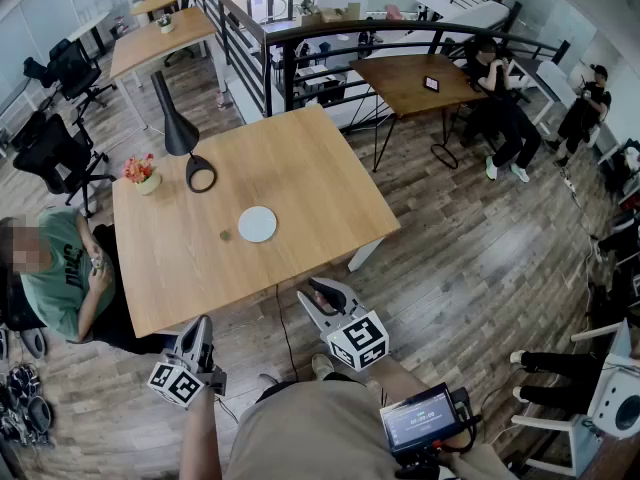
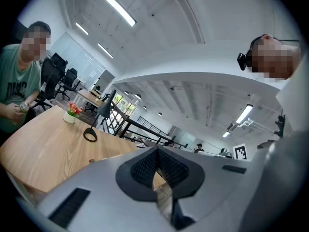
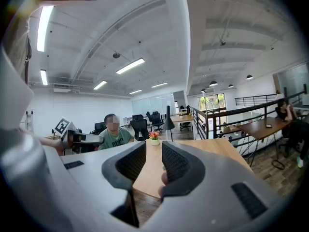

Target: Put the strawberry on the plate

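Observation:
A round white plate [image 1: 257,224] lies on the wooden table [image 1: 310,158], toward its near side. Just left of the plate sits the strawberry [image 1: 225,235], a small dark dot that shows as a red speck [image 2: 91,160] in the left gripper view. Both grippers hang in front of the table's near edge, off the tabletop. My left gripper [image 1: 204,321] [image 2: 157,152] is shut, its pads meeting at the tips, and holds nothing. My right gripper [image 1: 314,287] [image 3: 154,149] is shut down to a narrow slit, also with nothing in it.
A black desk lamp [image 1: 178,128] and a small pot of red flowers [image 1: 145,175] stand at the table's far left. A person in a green shirt [image 1: 60,278] sits at its left side. A black railing [image 1: 300,38] runs behind the table, and wood floor lies to the right.

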